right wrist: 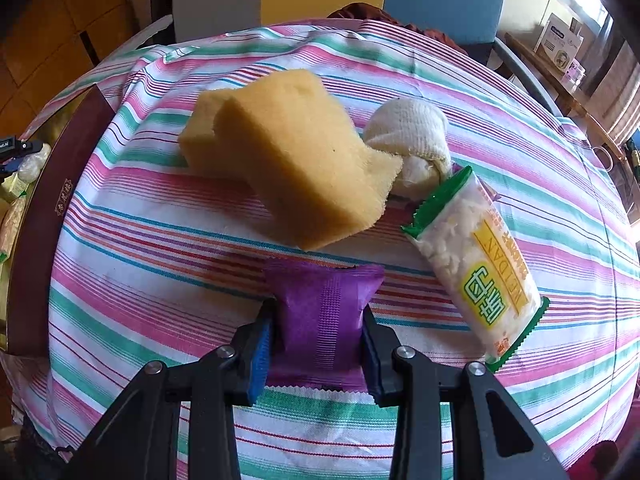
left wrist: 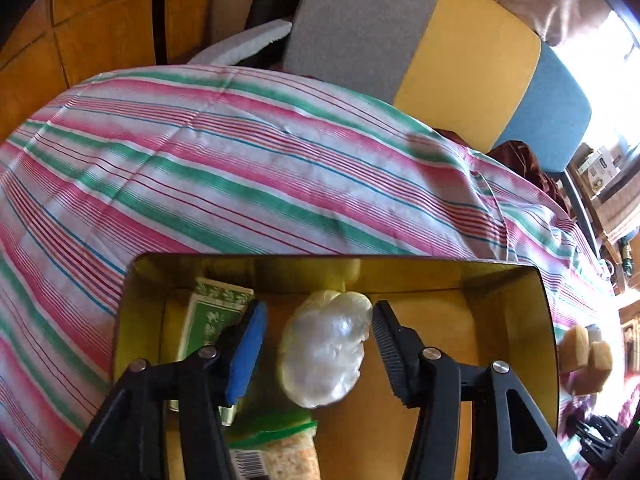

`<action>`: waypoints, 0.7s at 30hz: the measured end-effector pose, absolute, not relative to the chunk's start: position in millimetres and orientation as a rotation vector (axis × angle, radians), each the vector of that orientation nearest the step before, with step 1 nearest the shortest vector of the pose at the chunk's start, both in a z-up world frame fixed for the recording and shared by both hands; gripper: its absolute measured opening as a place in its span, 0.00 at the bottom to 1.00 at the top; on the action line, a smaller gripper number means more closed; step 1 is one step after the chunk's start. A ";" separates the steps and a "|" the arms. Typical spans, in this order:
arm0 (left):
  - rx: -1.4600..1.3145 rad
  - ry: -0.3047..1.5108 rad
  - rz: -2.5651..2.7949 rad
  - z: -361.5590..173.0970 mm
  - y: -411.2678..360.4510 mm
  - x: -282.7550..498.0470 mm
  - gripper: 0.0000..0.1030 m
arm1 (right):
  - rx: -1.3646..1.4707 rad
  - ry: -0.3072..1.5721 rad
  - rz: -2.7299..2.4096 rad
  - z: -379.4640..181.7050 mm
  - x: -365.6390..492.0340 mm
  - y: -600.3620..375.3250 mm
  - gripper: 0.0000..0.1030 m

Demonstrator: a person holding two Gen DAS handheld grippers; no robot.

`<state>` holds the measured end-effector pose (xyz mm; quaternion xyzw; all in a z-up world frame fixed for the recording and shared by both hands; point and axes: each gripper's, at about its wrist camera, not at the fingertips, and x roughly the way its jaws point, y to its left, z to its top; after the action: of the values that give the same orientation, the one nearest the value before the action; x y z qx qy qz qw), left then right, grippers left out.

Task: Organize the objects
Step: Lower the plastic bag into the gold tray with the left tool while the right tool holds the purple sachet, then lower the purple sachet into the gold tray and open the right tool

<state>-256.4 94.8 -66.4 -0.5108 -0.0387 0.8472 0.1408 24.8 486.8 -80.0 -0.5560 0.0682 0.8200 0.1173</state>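
Note:
My left gripper point(left wrist: 320, 308) hangs open over a gold-lined box point(left wrist: 400, 268). A pale lump in clear wrap point(left wrist: 324, 352) lies between its fingers, with a gap at the blue left pad point(left wrist: 246, 350). Also in the box are a green patterned packet point(left wrist: 210, 314) and a packet with a green strip and barcode point(left wrist: 276, 450). My right gripper point(right wrist: 318, 308) is shut on a purple packet point(right wrist: 324, 316) that rests on the striped tablecloth point(right wrist: 160, 260). Beyond it lie a yellow sponge point(right wrist: 288, 160), a white cloth bundle point(right wrist: 408, 132) and a white-and-green snack packet point(right wrist: 476, 260).
The box's dark red outer wall point(right wrist: 60, 184) stands at the left of the right wrist view. Chair backs in grey point(left wrist: 360, 20), yellow point(left wrist: 468, 68) and blue point(left wrist: 552, 112) stand behind the table. A shelf with cartons point(right wrist: 560, 48) runs along the far right.

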 end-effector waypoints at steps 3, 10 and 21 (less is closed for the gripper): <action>-1.436 -0.106 2.467 -55.6 90.1 -247.8 0.54 | -1.625 0.194 2.404 -80.2 25.4 487.4 0.37; -1.186 -0.017 2.497 -5.3 84.4 -177.2 0.62 | -1.617 0.156 2.408 -80.6 26.3 484.1 0.37; -1.057 0.056 2.534 4.1 32.4 -76.8 0.73 | -1.702 0.217 2.487 -63.8 41.1 470.3 0.36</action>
<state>-76.8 32.4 4.1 -0.3774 0.0200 0.9048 0.1963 41.1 470.3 -63.8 -0.5623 0.0716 0.8217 0.0599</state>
